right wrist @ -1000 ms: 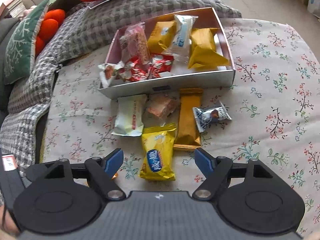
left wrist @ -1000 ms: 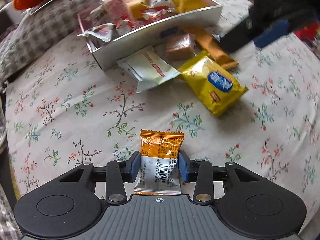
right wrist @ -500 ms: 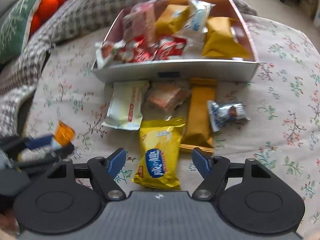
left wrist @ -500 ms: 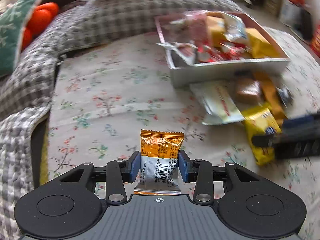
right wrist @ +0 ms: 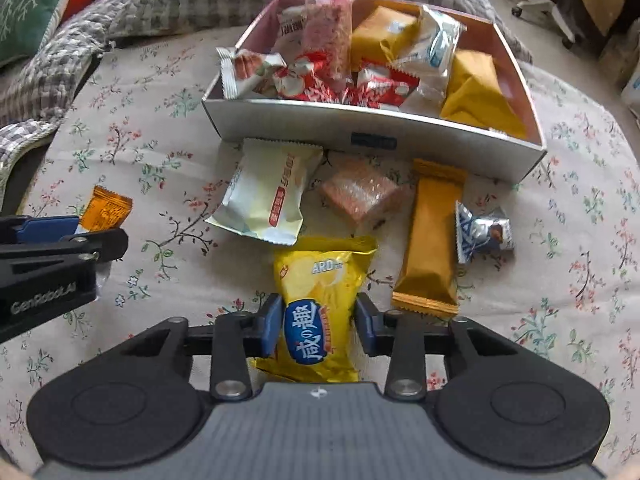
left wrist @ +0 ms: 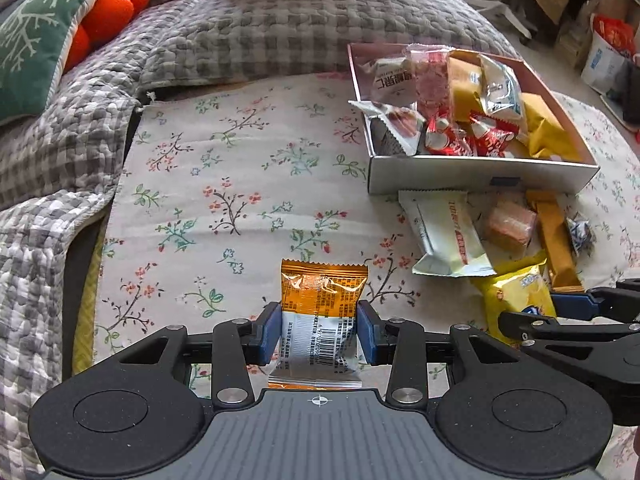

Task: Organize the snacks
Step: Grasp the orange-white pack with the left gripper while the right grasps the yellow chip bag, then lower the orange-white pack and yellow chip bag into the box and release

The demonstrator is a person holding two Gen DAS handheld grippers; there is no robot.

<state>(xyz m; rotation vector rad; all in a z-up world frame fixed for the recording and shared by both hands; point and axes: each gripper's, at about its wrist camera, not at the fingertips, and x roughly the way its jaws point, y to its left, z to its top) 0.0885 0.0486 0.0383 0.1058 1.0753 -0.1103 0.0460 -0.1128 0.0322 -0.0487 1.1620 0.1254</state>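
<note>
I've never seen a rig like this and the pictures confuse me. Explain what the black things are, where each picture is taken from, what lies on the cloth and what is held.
There is no robot here. A person holds a hand tool with two jaws in each hand, and a wide-angle camera on each tool looks forward along its jaws. One picture comes from the left gripper, the other from the right gripper; each also shows in the other's view.

On the floral cloth stands a box partly filled with snacks. In front of it lie a white packet, a pink cake, an orange bar and a small blue candy.

The left jaws grip an orange sachet. The right jaws have just been closing and now press on a yellow bag.
</note>
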